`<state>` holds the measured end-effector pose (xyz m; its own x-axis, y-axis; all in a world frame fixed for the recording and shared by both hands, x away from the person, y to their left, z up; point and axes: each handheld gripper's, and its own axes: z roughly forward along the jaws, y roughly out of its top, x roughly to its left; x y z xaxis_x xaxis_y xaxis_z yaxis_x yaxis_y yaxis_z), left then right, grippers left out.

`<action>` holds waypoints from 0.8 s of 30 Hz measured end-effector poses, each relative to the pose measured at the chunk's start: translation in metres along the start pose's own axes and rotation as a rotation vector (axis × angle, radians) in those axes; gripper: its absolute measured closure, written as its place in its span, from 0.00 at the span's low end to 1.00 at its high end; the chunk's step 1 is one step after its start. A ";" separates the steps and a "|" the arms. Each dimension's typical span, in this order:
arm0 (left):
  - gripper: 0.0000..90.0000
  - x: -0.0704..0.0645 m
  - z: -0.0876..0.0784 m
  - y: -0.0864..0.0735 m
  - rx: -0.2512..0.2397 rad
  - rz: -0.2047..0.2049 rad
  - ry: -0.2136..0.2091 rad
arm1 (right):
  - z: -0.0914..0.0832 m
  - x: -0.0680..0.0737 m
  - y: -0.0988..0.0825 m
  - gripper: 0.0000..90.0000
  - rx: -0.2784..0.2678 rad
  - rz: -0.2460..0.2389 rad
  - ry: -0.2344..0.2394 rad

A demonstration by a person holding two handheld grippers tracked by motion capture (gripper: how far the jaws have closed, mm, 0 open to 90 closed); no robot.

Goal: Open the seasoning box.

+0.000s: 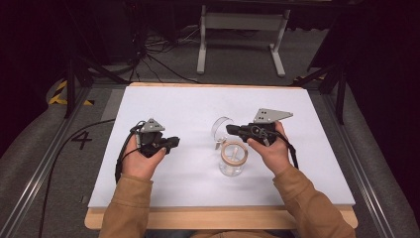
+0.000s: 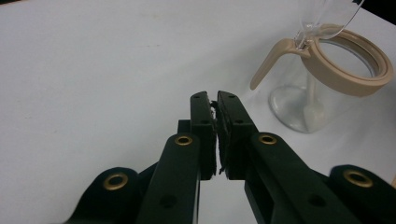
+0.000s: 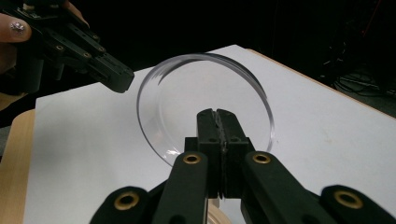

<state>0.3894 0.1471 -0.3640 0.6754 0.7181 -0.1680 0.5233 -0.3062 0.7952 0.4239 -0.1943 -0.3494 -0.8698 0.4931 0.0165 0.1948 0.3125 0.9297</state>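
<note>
The glass jar (image 1: 232, 161) stands upright on the white table (image 1: 163, 99), right of centre, with a tan ring (image 1: 234, 153) around its mouth. Its clear hinged lid (image 1: 222, 127) is swung up on edge at the far side. The right gripper (image 1: 229, 128), jaws closed, pinches the lid's near rim; from its own camera the disc (image 3: 205, 107) rises directly ahead of the shut jaws. The left gripper (image 1: 174, 142) sits to the jar's left, well apart, jaws all but together and holding nothing. From it, the jar (image 2: 322, 88) lies ahead and to the right, the tan lever (image 2: 268, 65) pointing towards it. I judge the right hand better placed for any lid movement. The hinge is hard to make out, and the lid's top is cut off in the left gripper view.
</note>
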 end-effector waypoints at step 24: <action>1.00 -0.009 0.052 0.010 0.097 0.075 -0.108 | -0.048 -0.026 -0.043 1.00 0.142 0.077 -0.054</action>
<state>0.4152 0.1051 -0.3843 0.7639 0.6208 -0.1761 0.5133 -0.4192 0.7489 0.4160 -0.2595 -0.3718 -0.8250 0.5617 0.0623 0.3255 0.3821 0.8649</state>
